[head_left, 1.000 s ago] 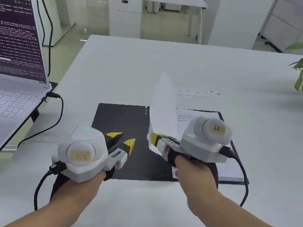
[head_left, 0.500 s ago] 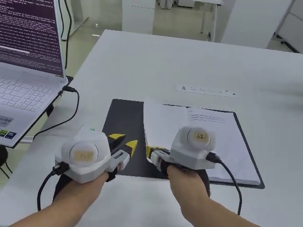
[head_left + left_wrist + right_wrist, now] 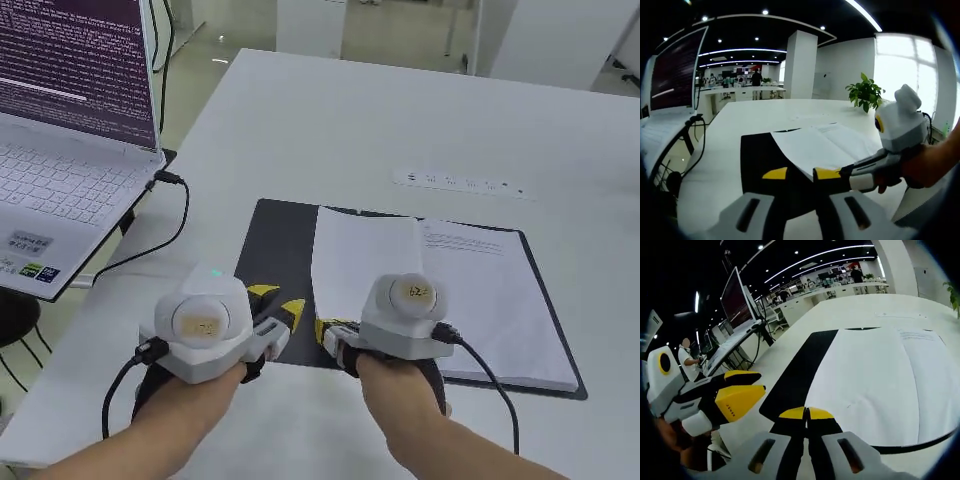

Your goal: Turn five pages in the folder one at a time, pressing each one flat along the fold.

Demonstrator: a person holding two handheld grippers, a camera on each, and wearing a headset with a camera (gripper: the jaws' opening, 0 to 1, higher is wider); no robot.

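A black folder (image 3: 278,250) lies open on the white table (image 3: 330,120), with printed pages (image 3: 500,290) stacked on its right half. One white page (image 3: 362,265) is folded over to the left across the fold and hangs low over the black cover. My right gripper (image 3: 323,332) is shut on that page's near corner, its yellow tips (image 3: 806,413) pressed together at the page's edge (image 3: 860,385). Just left of it my left gripper (image 3: 280,301) is open above the cover's near edge with nothing between its jaws (image 3: 801,173). The held page (image 3: 810,147) also lies ahead of it.
An open laptop (image 3: 70,130) stands at the table's left edge, and its black cable (image 3: 150,245) loops toward the folder. A white power strip (image 3: 460,183) lies beyond the folder. A potted plant (image 3: 865,92) stands far back. The table's near edge is close to my hands.
The page stood upright over the fold a second ago. It has now swung down to the left over the black cover, still in my right gripper. The left gripper has barely moved.
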